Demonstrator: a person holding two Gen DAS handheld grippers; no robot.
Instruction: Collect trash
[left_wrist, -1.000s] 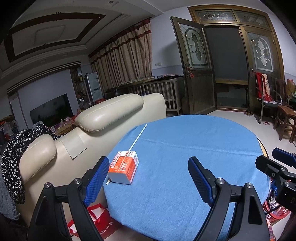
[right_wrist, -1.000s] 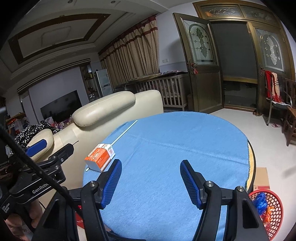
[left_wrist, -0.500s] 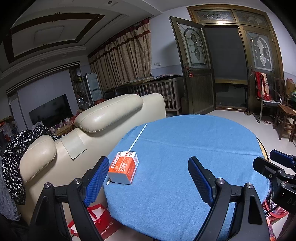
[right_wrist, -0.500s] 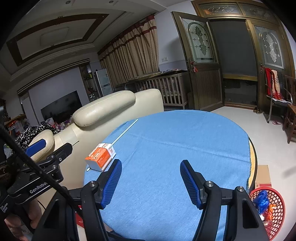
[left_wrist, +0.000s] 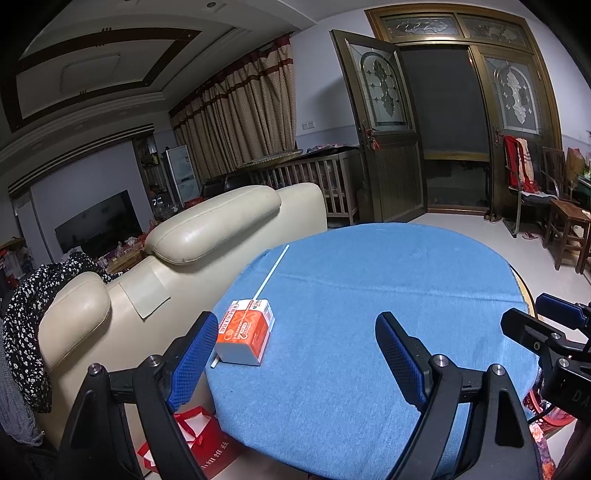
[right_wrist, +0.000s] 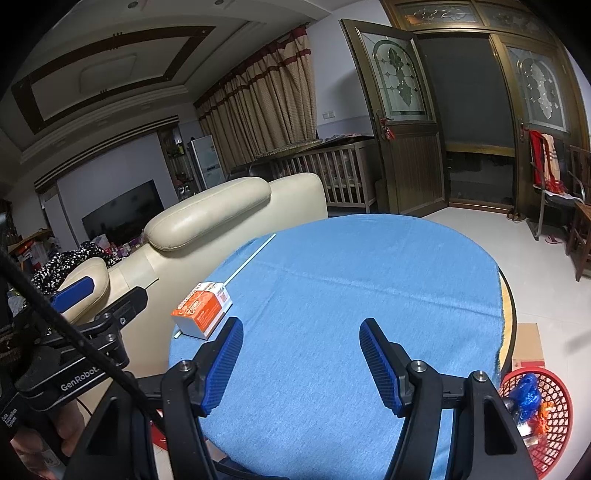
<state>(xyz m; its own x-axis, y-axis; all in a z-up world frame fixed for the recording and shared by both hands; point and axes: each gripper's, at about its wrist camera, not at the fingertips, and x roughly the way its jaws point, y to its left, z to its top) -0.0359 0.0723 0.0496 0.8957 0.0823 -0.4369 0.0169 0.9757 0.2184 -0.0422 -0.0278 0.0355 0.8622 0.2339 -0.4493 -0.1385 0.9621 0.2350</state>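
Observation:
An orange and white carton (left_wrist: 245, 332) (right_wrist: 202, 309) lies on its side near the left edge of the round table's blue cloth (left_wrist: 369, 314) (right_wrist: 351, 295). A thin white stick (left_wrist: 271, 271) (right_wrist: 251, 256) runs from under the carton toward the far left rim. My left gripper (left_wrist: 295, 354) hovers open over the near table edge, its left finger just beside the carton, nothing between the pads. To its right, my right gripper (right_wrist: 301, 358) also hangs open and empty above the cloth. Each gripper shows at the edge of the other's view.
A red mesh basket (right_wrist: 550, 417) with blue and orange trash in it sits on the floor at the table's right. A cream sofa (left_wrist: 207, 236) backs against the table's left side. A red bag (left_wrist: 195, 439) lies on the floor under the near left edge. Wooden chairs (left_wrist: 565, 225) stand far right.

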